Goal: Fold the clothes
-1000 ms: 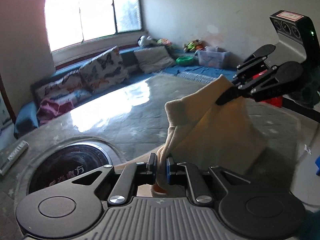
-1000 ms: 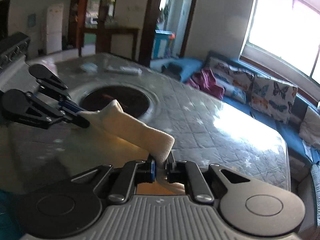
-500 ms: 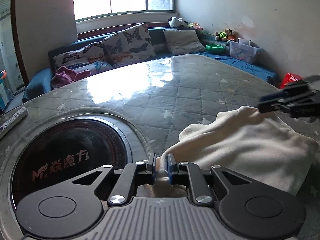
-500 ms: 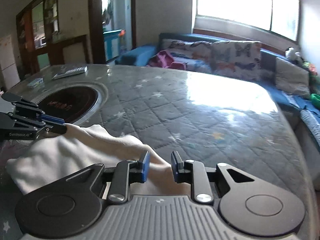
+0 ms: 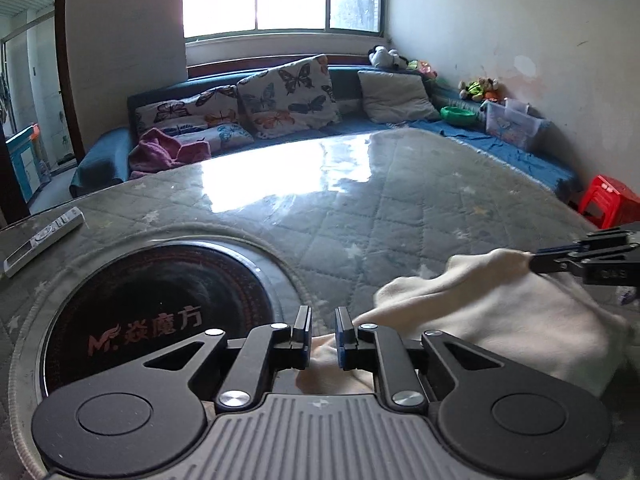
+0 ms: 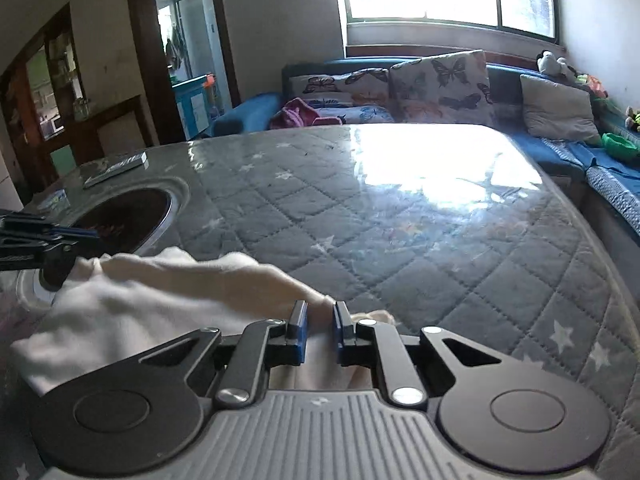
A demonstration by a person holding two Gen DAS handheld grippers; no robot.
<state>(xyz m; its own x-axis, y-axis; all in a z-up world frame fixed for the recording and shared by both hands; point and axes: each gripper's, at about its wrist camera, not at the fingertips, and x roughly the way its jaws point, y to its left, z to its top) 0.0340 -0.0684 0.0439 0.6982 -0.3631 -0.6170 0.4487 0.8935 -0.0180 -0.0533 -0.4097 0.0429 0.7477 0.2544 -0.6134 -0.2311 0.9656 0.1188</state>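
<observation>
A cream garment (image 5: 500, 312) lies folded on the quilted table top (image 5: 400, 208), stretched between my two grippers. In the left wrist view my left gripper (image 5: 322, 316) sits low over the near left corner, with cloth pinched low between its blue pads. The right gripper (image 5: 534, 258) comes in from the right edge, and the cloth rises in a peak to its tips. In the right wrist view the garment (image 6: 160, 300) fills the gap of my right gripper (image 6: 320, 310), whose jaws are closing on it. The left gripper (image 6: 86, 236) holds the far corner.
A round black hob (image 5: 152, 300) is set into the table just left of the garment. A white remote (image 5: 44, 236) lies at the table's far left edge. A red stool (image 5: 608, 200) stands off the right side. A sofa with butterfly cushions (image 5: 288, 96) runs behind.
Both grippers came down from holding the garment hanging in the air; it now rests on the table. Both views rolled level. The right jaws widened, then narrowed again.
</observation>
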